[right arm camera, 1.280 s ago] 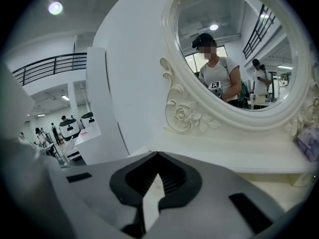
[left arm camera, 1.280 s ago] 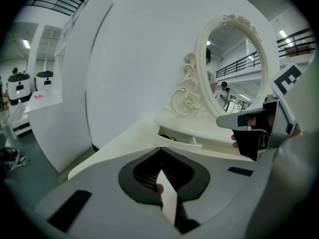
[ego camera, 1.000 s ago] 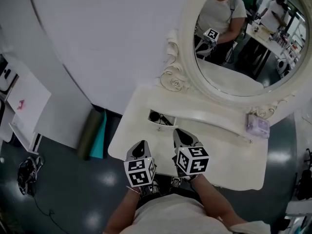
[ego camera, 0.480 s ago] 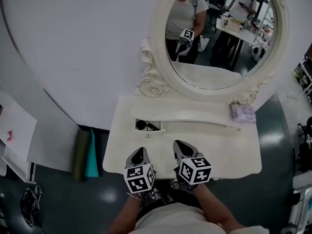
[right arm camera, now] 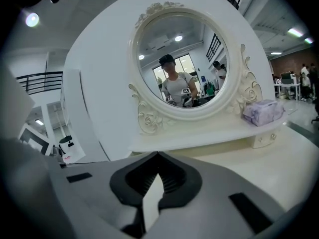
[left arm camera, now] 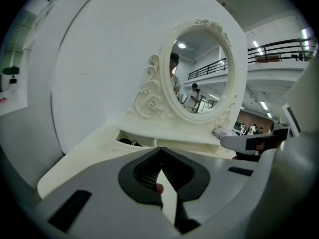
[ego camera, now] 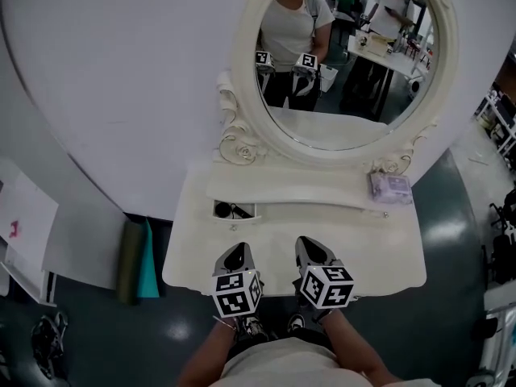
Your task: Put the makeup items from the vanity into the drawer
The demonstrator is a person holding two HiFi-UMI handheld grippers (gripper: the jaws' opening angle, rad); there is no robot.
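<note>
The white vanity (ego camera: pixel 363 252) stands in front of me under its oval mirror (ego camera: pixel 343 55). Its small left drawer (ego camera: pixel 234 210) is pulled open, with dark makeup items lying inside; the left gripper view shows the drawer (left arm camera: pixel 130 142) too. A lilac pouch (ego camera: pixel 390 187) rests on the raised shelf at the right, and the right gripper view also shows the pouch (right arm camera: pixel 263 112). My left gripper (ego camera: pixel 238 250) and right gripper (ego camera: pixel 307 243) hover side by side at the vanity's front edge. Both are shut and hold nothing, well short of the drawer and the pouch.
A green roll and a teal roll (ego camera: pixel 135 260) lean on the floor left of the vanity, beside a white panel (ego camera: pixel 32 224). The mirror reflects a person and both marker cubes. Dark floor surrounds the table.
The head view has swung so the vanity sits more centred and upright. Both grippers now sit a little nearer the front edge. The drawer stays open and the jaws stay shut.
</note>
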